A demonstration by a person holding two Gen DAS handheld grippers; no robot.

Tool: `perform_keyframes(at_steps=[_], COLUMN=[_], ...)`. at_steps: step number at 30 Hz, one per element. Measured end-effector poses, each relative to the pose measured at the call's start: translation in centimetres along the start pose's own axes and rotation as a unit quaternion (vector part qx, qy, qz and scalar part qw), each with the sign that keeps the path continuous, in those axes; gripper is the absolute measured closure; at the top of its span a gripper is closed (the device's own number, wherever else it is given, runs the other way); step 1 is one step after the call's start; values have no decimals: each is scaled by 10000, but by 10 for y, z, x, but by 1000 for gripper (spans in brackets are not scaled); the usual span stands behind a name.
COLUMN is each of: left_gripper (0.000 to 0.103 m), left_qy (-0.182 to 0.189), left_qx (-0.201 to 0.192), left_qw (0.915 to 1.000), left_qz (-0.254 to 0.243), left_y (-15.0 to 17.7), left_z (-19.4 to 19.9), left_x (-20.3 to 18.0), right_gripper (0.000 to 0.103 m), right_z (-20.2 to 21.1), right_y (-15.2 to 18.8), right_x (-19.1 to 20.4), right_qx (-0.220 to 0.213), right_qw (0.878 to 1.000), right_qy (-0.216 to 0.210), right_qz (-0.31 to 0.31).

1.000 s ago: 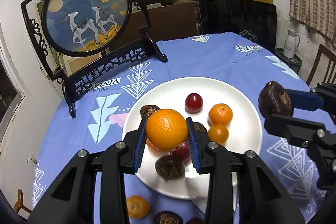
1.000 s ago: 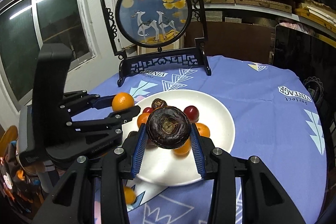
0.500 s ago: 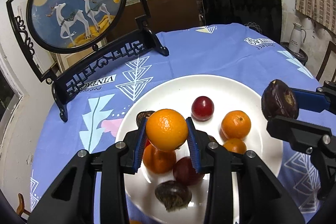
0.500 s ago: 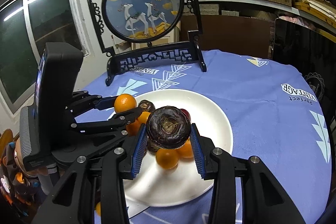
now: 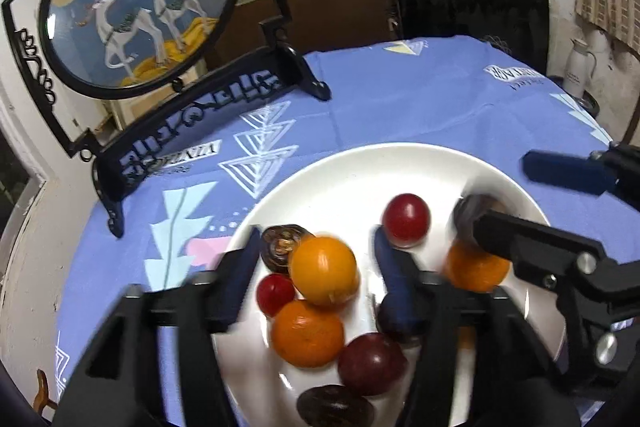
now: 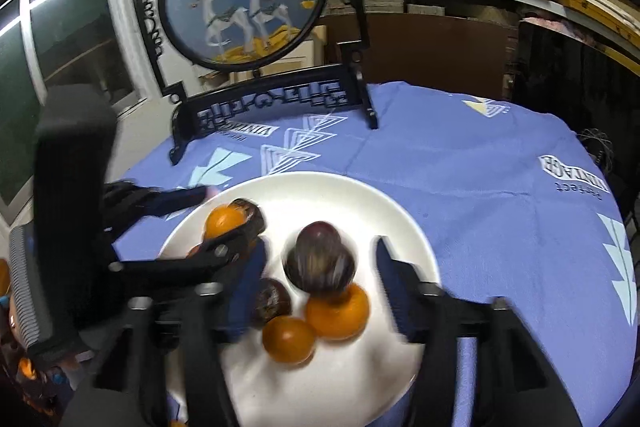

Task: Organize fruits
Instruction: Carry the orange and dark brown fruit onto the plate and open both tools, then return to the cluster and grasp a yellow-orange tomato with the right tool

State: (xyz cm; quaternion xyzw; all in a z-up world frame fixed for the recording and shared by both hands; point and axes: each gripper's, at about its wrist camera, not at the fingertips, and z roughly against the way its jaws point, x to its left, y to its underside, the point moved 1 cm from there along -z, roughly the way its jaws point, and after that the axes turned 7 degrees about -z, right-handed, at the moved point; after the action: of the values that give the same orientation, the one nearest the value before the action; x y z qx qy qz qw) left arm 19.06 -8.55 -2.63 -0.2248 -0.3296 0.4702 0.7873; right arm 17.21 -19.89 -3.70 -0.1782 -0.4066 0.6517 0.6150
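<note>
- Over the left half of the white plate [image 5: 360, 163], the left gripper [image 5: 316, 267] has its jaws spread wide, holding nothing; a tangerine [image 5: 323, 270] sits loose between them, clear of both pads, resting on top of another tangerine [image 5: 307, 333] and beside a small red fruit [image 5: 275, 294].
- Just behind that pile lies a dark wrinkled fruit [image 5: 282, 246], and a red plum [image 5: 406, 219] sits alone toward the plate's middle.
- Risk on this side: the top tangerine looks perched on round fruit, so I judge it could roll off the heap, or be knocked by a fingertip as the gripper backs away.
- Further right, the right gripper [image 6: 320, 275] is also open wide; a dark purple fruit [image 6: 320, 261] sits between the jaws without touching them, blurred, on top of an orange fruit [image 6: 338, 313] with another orange fruit [image 6: 288, 341] just beside.
- Risk here: the blur suggests the purple fruit is unsettled, so it may tumble toward the rim and onto the blue tablecloth [image 6: 480, 163].
- Both grippers work close together over 1 plate, so a clash between them is possible.
</note>
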Motion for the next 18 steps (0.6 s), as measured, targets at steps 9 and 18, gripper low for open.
perform_keyframes(at_steps=[9, 18], left_gripper=[36, 31], left_qy=[-5, 123], left_qx=[-190, -302], left_qw=[9998, 9995], left_qz=[112, -5], left_y=[14, 43], left_z=[25, 66], left_x=[14, 2], right_gripper=[30, 29], right_z=[34, 58], right_y=[25, 86], right_x=[-14, 12], right_qx=[-129, 276], right_qw=[9993, 9990], right_qy=[-168, -358], right_qz=[-319, 13])
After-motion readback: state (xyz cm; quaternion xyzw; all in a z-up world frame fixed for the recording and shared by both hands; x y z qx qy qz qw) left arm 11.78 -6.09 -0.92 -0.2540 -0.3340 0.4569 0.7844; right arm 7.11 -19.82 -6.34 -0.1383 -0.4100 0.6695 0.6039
